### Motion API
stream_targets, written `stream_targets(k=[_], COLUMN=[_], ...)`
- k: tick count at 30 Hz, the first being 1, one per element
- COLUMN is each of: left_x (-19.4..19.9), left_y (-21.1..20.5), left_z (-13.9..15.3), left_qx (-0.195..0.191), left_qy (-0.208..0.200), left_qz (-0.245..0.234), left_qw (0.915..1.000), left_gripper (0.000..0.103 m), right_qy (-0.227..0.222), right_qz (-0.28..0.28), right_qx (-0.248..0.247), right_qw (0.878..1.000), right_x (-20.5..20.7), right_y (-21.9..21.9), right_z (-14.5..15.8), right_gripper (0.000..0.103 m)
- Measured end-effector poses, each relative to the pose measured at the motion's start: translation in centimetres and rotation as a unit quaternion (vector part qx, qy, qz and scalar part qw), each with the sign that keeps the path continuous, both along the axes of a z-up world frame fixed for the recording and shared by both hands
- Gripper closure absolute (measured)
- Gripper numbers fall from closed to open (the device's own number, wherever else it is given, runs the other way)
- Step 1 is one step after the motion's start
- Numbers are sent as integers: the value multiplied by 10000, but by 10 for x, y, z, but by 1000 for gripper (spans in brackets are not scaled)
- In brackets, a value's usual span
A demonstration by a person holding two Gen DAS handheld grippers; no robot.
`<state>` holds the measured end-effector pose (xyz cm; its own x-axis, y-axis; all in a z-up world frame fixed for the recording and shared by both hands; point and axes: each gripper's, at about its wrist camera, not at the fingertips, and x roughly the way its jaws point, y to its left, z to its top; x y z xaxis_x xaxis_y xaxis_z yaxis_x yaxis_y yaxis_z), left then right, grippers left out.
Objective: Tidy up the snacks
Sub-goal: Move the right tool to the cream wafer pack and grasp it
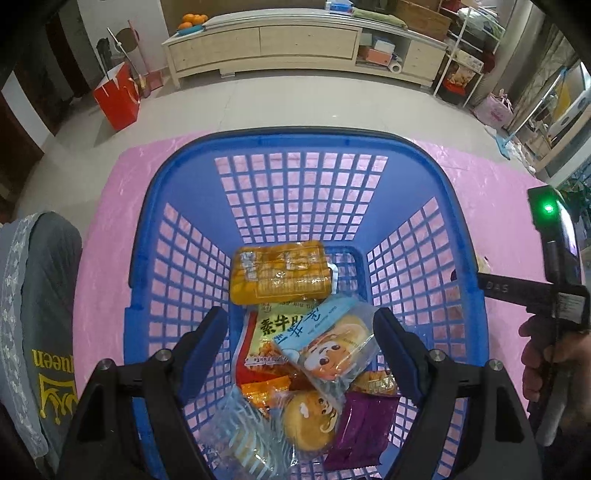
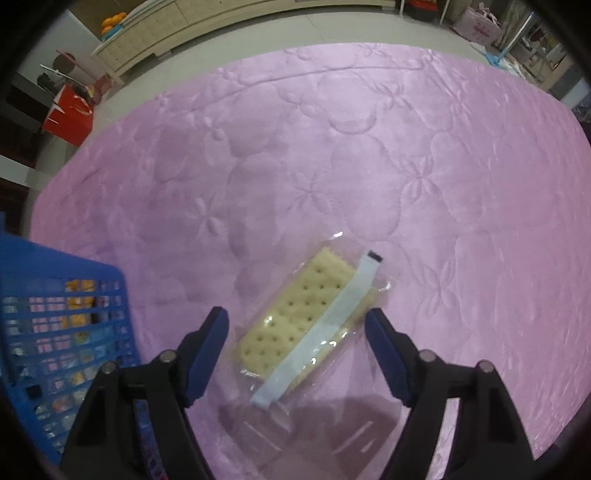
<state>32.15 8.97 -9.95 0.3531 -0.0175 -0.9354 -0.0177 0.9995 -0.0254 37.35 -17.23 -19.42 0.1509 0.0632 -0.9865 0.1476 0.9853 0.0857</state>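
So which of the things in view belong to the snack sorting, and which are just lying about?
Part of the job:
- blue basket with snack packets inside
- cracker packet on the pink cloth, between the open fingers of the right claw
- left claw, open over the basket

Just lying about:
- red paper bag
- oranges on the cabinet
- grey cushion

A blue plastic lattice basket stands upright on the pink quilted tabletop, holding a heap of wrapped snacks: an orange pack flat against the far end, a yellow-and-red pouch with Chinese lettering, two clear-wrapped cartoon buns, a purple packet and a clear pack with pale blue stripes. Just beside the basket, a clear-wrapped cracker pack crossed lengthwise by a pale blue band lies flat and diagonal on the tabletop.
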Motion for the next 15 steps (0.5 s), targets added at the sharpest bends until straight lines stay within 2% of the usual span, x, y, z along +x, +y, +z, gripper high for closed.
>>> stream_targets(k=[5, 9, 15], left_x=[-8, -20, -38], left_y=[-6, -5, -4], left_z=[0, 5, 26], left_qx=[159, 114, 85], left_qy=[-89, -146, -378], left_qz=[-94, -84, -75], left_qw=[9998, 9998, 9992], left_gripper=[23, 23, 23], right_qy=[-192, -269, -655], right_qz=[290, 422, 679], right_qx=[-119, 134, 310], right_qw=[9993, 9987, 9951], right_x=[-10, -26, -56], right_y=[4, 2, 3], right_z=[3, 13, 51], right_gripper=[44, 45, 45])
